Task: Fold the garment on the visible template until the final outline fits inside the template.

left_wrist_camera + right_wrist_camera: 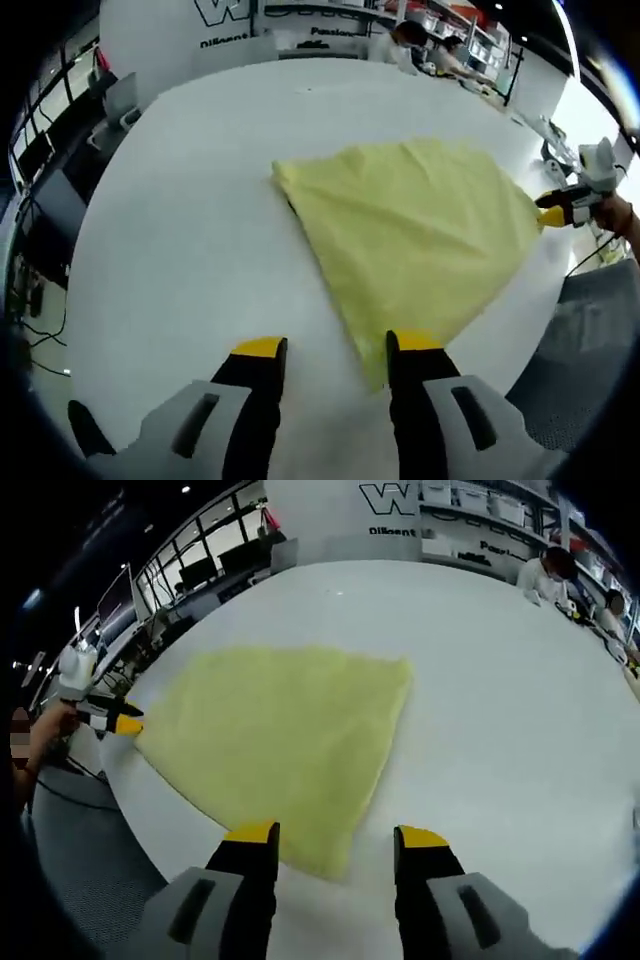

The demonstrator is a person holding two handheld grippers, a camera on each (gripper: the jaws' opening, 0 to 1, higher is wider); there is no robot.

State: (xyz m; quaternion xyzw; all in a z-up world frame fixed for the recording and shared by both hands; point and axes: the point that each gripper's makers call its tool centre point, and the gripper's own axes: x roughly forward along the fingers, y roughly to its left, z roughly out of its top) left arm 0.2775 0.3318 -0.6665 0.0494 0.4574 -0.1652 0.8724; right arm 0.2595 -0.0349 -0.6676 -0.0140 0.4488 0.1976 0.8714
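Between both grippers' open jaws, yellow garment lies flat

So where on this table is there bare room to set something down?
The white table is bare on both sides of the yellow garment and beyond it, out to its far edge. It is crowded only at the near edge, where the left gripper and right gripper meet the cloth's corners.

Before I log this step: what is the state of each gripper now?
Left gripper: open, jaws at the yellow garment's corner.
Right gripper: open, jaws at another corner.
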